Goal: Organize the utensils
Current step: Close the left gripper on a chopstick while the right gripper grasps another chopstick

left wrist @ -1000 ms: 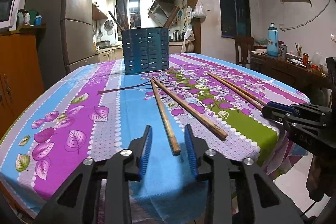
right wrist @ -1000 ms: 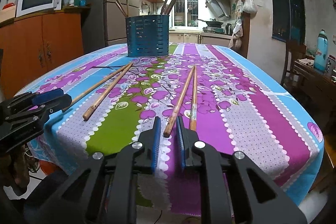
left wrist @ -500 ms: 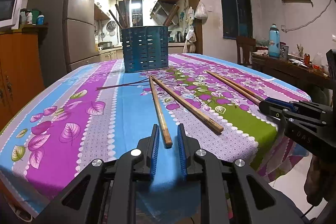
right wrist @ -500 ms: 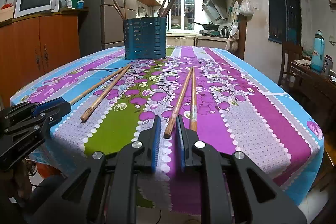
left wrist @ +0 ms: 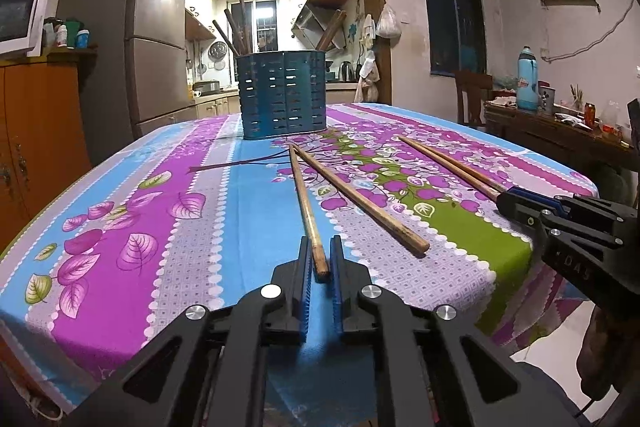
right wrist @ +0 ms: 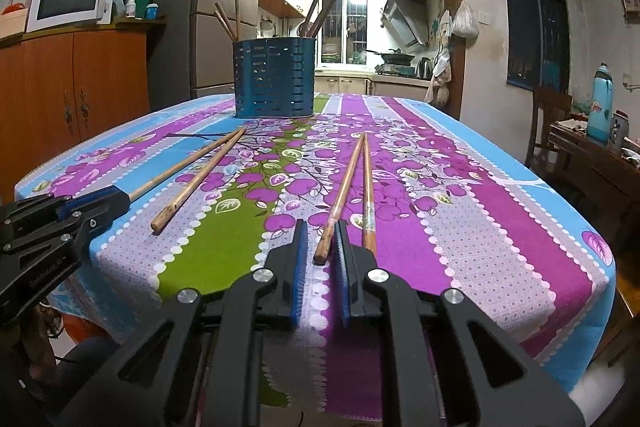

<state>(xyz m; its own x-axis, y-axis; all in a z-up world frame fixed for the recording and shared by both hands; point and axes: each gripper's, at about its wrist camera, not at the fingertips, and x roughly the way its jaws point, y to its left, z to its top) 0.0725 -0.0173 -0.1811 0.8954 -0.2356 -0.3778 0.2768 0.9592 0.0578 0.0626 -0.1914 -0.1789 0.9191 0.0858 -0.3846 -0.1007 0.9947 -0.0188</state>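
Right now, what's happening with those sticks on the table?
A person is tidying chopsticks into the blue holder, a gripping tool in each hand. The left tool has its pads around the end of one chopstick; the right tool brackets another chopstick. Neither is lifted yet. Some chopsticks already stand in the holder.

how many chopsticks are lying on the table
4: one between the left tongs, one beside it, one between the right tongs, one beside.
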